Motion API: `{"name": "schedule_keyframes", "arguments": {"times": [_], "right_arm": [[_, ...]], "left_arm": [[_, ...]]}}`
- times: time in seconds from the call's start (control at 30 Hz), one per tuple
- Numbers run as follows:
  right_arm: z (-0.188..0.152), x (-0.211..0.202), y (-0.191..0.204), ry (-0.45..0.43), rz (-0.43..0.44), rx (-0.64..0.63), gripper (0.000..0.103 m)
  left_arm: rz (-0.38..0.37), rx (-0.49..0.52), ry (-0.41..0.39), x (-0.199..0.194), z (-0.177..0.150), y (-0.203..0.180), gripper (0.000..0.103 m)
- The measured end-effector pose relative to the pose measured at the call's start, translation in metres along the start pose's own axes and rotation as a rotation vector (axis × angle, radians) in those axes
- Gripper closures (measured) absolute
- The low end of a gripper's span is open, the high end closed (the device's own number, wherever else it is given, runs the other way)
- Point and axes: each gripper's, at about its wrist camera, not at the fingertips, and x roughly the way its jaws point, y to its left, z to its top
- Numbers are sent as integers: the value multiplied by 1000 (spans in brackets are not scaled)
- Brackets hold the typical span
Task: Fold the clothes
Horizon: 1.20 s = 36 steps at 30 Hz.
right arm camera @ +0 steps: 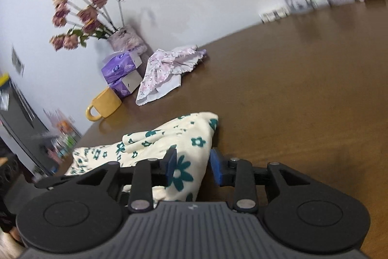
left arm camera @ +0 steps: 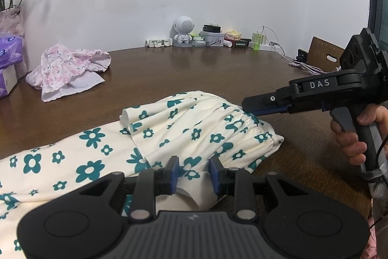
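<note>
The flowered garment (left arm camera: 184, 128), cream with teal blossoms, is lying along the near edge of the brown table (left arm camera: 194, 69), its gathered waistband end doubled back over the rest and resting nearest the right-hand part of that edge. This layout is reading as a fold in progress, with both hands working the same piece.

The left tongs (left arm camera: 194, 174) are standing partly apart with a rolled fold of the cream cloth running between the blue pads; a gap is showing on either side of the cloth, so the pads are not judged to be pinching it. The likely purpose is to keep the near hem pinned in line while the other end is being placed.

The right tongs (right arm camera: 191, 168) are reaching onto the waistband end from the right, gripped by a person's hand (left arm camera: 356, 137). In the right wrist view its jaws are standing apart; the cloth is lying against the left pad, while the right pad is showing clear daylight beside the fabric. The grip is therefore judged loose or released, consistent with setting the doubled end down.

A pink flowered garment (left arm camera: 68, 69) is lying crumpled toward the far left of the table beside purple tissue packs (right arm camera: 121, 74), a yellow mug (right arm camera: 104, 103) and a vase of dried roses (right arm camera: 126, 38), presumably awaiting its turn. Small items are lining the far edge by the wall
</note>
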Motion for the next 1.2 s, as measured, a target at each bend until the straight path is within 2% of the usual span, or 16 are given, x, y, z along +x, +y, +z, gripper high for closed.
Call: {"name": "schedule_keyframes", "arguments": {"times": [0.1, 0.5, 0.7, 0.8, 0.87, 0.97, 1.0, 1.03, 1.2], "right_arm": [[-3, 2, -4, 7, 2, 43, 66], [-14, 1, -9, -7, 10, 140, 64], [-21, -21, -2, -66, -25, 112, 64], [-25, -29, 2, -83, -53, 85, 64], [-27, -32, 5, -94, -62, 73, 64], [-31, -34, 8, -105, -66, 57, 64], [-32, -35, 9, -106, -67, 52, 64], [-33, -35, 9, -105, -66, 52, 64], [-37, -35, 2, -99, -56, 85, 63]], "left_arm": [[-1, -1, 0, 0, 0, 0, 75], [-31, -70, -9, -2, 0, 9, 75], [-37, -45, -64, -17, 6, 0, 63], [-50, -8, -86, -17, 16, -10, 63], [-50, 15, -84, -10, 22, -17, 63], [-10, 38, -34, 8, 23, -22, 68], [-8, 28, -18, 13, 22, -20, 74], [-8, 16, -3, 17, 20, -18, 76], [-10, -13, -7, 19, 15, -14, 75]]}}
